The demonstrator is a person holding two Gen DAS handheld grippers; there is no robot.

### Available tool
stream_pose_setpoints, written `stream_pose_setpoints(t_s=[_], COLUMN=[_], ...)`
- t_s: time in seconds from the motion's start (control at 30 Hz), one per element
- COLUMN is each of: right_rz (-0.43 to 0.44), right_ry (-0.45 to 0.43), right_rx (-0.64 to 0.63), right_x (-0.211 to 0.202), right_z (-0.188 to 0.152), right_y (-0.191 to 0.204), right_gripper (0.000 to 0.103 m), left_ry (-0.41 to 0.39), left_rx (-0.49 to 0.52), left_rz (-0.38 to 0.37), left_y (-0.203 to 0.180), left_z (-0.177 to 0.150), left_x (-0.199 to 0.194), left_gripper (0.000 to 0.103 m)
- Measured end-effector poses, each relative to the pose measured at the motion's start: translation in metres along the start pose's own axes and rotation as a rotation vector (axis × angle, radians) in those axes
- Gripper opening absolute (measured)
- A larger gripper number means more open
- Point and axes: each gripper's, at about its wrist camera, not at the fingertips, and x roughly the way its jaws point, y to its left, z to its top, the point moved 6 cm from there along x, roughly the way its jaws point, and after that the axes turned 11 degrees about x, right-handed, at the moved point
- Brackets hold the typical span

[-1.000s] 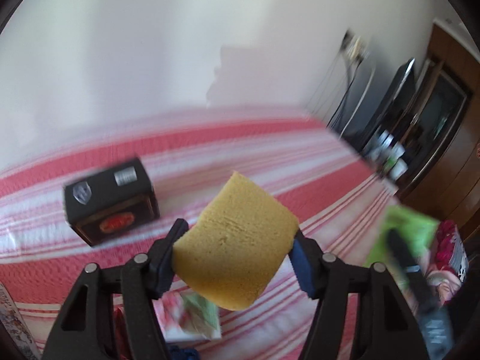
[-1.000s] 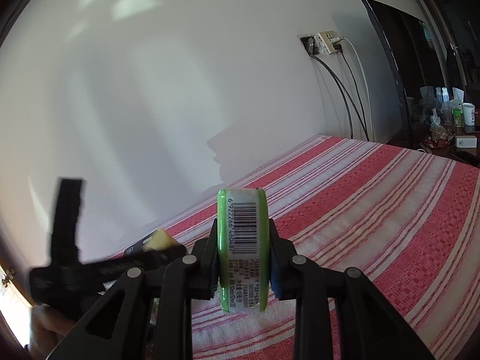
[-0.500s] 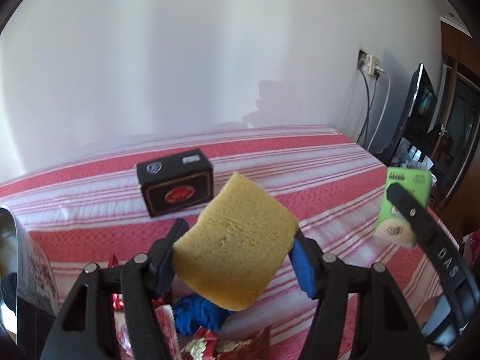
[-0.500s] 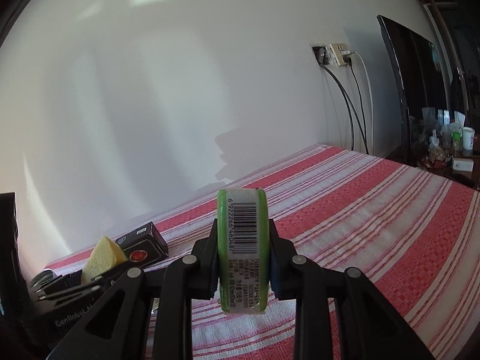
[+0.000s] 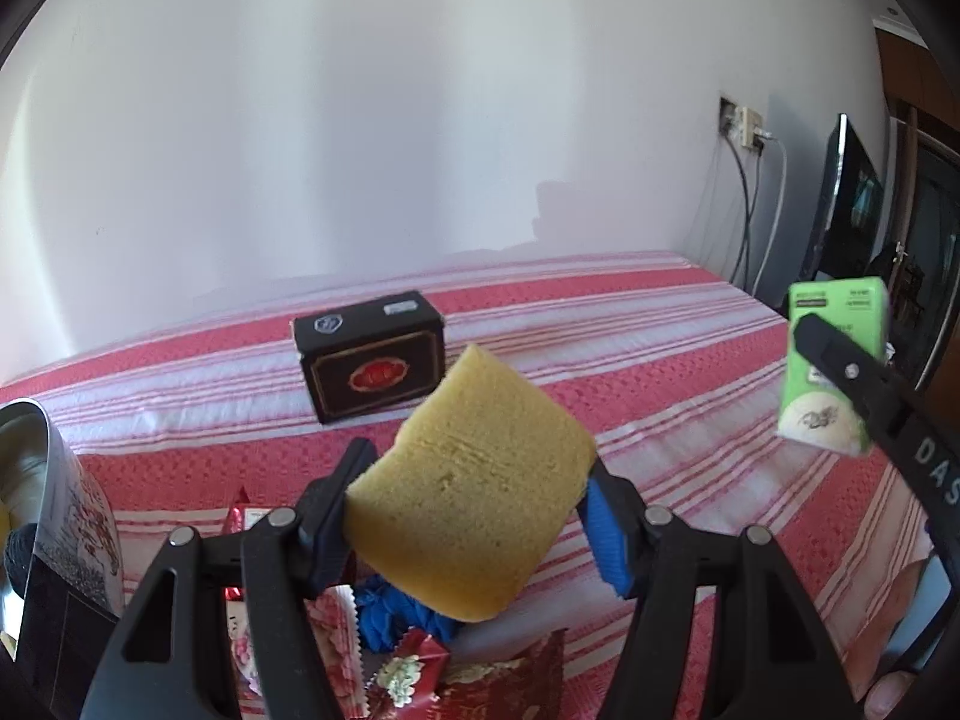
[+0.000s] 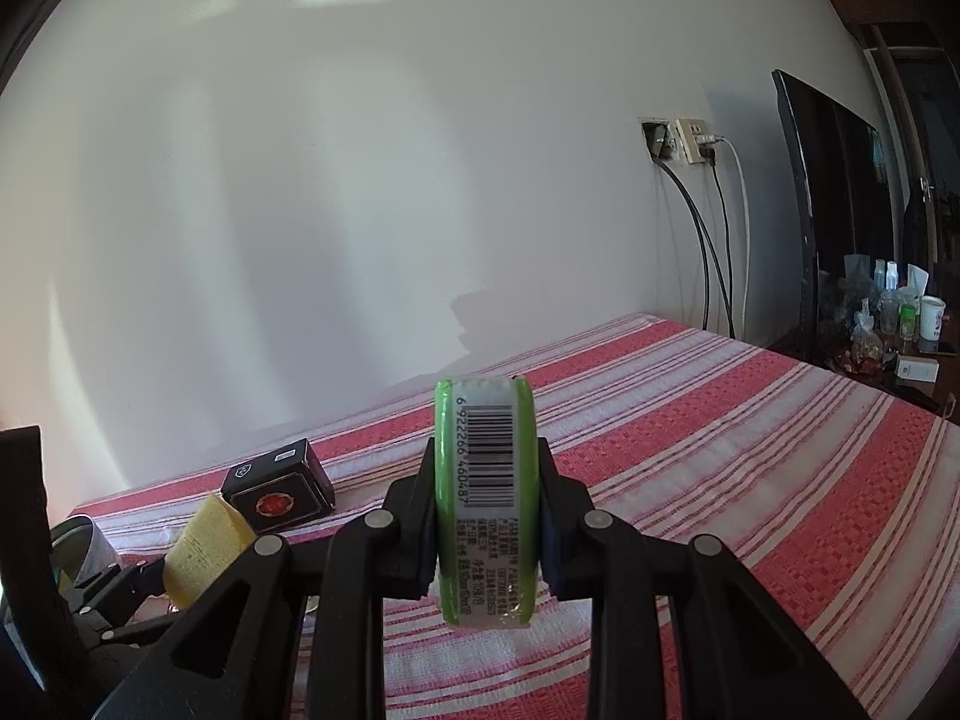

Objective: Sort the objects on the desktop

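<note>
while the left tool (image 5: 471, 504) pinches a yellow sponge (image 5: 471, 495) tilted above the red striped surface (image 5: 690, 396), the right tool (image 6: 486, 516) clamps a green packet (image 6: 485, 504) upright on its narrow edge, barcode facing the camera. beyond the sponge sits a black box (image 5: 369, 354); red wrappers (image 5: 480, 678) and blue cloth (image 5: 396, 609) lie near, a metal tin (image 5: 36, 480) at left.
</note>
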Motion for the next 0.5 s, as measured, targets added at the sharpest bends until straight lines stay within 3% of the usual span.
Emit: stream_pose_setpoints(t_s=[0.27,0.5], right_rz=[0.008,0.017], right_ry=[-0.01,-0.019], right_rx=[-0.022,-0.037], right_x=[-0.004,-0.01], right_z=[-0.002,-0.004], right_y=[0.006,0.01], right_gripper=[0.029,0.029], left_ry=[-0.028,-0.06], left_rx=[0.002,0.029], left_rz=[-0.001,0.051], left_y=[0.001,0.005], left_z=[-0.002,-0.009], left_x=[-0.009,-0.027], left_gripper=[0.065,0.065])
